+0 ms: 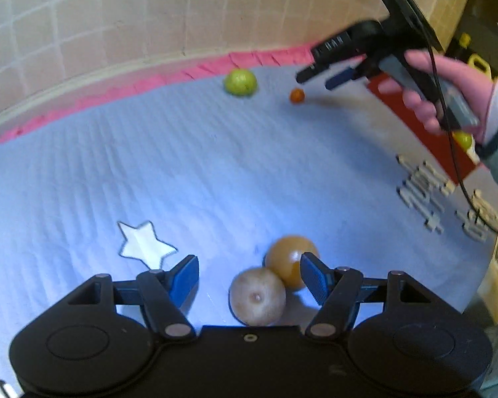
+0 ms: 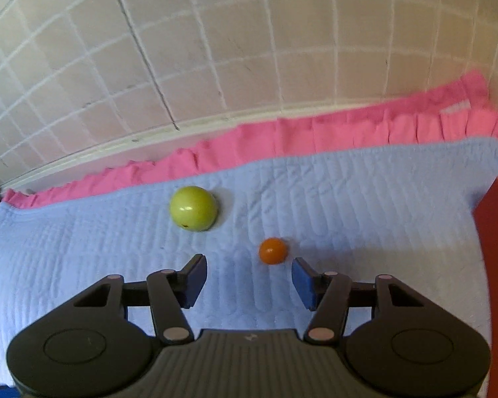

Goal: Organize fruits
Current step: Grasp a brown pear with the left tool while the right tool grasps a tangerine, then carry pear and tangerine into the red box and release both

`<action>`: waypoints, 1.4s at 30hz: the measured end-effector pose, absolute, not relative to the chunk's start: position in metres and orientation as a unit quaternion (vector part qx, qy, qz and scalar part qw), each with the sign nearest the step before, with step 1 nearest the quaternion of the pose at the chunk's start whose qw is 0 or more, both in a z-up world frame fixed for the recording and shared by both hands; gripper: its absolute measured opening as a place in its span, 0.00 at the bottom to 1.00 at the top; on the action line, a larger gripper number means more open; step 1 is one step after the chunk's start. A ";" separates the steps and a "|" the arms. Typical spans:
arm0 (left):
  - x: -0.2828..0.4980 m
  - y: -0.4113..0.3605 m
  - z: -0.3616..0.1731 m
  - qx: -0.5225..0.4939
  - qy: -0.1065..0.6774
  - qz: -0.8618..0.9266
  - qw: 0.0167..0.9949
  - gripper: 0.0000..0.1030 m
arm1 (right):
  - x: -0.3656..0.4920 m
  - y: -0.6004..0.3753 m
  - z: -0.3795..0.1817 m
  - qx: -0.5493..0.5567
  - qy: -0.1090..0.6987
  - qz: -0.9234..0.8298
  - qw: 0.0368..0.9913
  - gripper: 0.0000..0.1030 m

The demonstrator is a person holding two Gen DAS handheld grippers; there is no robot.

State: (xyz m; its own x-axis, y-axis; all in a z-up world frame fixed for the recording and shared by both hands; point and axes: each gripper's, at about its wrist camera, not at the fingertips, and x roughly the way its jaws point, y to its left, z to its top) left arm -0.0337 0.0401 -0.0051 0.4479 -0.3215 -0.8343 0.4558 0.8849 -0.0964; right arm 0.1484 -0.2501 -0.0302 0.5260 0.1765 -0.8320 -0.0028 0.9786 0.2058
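two hand-held grippers work over a pale blue quilted cloth (image 1: 215, 165) with a pink ruffled edge (image 2: 315, 132), set against a tiled wall (image 2: 215, 49). starting at the left of the left wrist view, a white star patch (image 1: 144, 240) lies on the cloth, then the left gripper (image 1: 249, 273) hangs with its jaws wide apart and nothing gripped; a pale beige round fruit (image 1: 257, 297) sits between its blue pads without touching either, and a tan-orange round fruit (image 1: 290, 260) touches it just behind, beside the right-hand pad. to take the beige fruit cleanly, the jaws likely need centring on it and lowering so that the pads meet its widest part, without nudging the tan one away. further right and far back lie a green round fruit (image 1: 240, 82) and a small orange fruit (image 1: 297, 95), near each other but apart. the right gripper (image 2: 249, 278), held in a person's hand (image 1: 448, 99), is partly open and empty, with the small orange fruit just ahead of its fingertips and slightly right of centre; it should shift a little right before closing gently, since so small a fruit may roll. at the far right stands a red box (image 1: 428, 132), with one more small green fruit (image 1: 463, 139) showing near it. counted: two grippers, five fruits, one star, one box.
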 end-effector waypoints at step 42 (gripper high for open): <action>-0.029 0.081 -0.019 0.046 0.474 -0.270 0.837 0.44 | 0.142 -0.270 -0.024 0.154 0.456 0.054 0.875 0.23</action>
